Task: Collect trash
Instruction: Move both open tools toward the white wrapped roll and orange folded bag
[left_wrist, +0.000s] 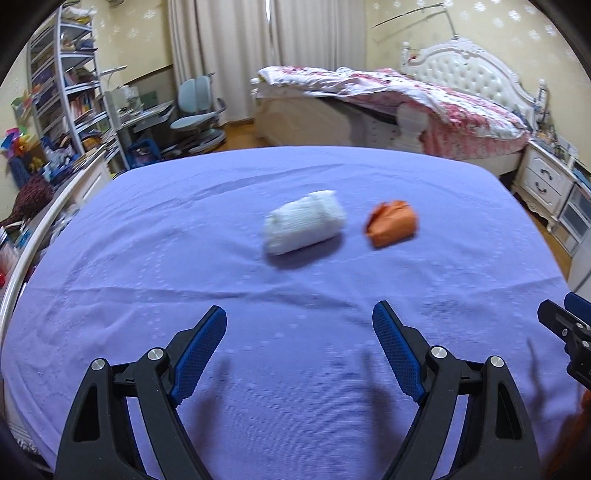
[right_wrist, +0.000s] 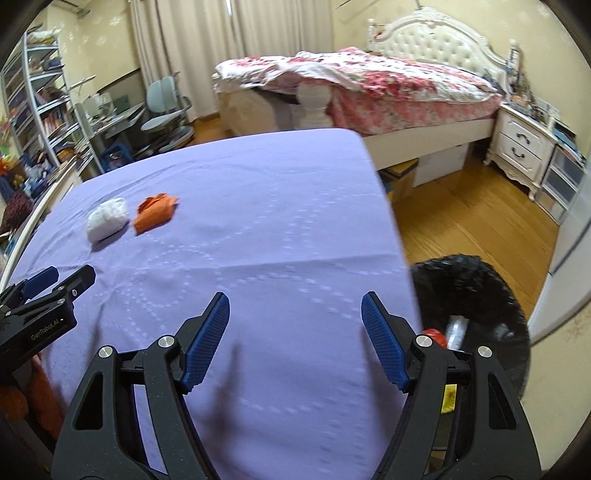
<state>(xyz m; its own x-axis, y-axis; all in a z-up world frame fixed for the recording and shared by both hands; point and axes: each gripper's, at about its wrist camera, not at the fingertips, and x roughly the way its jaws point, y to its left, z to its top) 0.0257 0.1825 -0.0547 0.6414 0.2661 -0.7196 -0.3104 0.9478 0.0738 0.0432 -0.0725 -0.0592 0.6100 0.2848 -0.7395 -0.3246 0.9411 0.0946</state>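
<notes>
Soft, warm indoor light. Motion blur smears the white wad (left_wrist: 304, 222) and bin (right_wrist: 476, 291). Finger shadows fall toward 6 o'clock; fisheye bends edges, dark corners.

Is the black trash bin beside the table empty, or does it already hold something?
Not empty. The right wrist view shows the black trash bin open-topped, with a red item and a pale one inside.

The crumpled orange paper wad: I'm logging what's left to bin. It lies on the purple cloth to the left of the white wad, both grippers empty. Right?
Not quite. In the left wrist view the crumpled orange paper wad lies right of the white wad. The purple cloth and empty grippers hold.
</notes>
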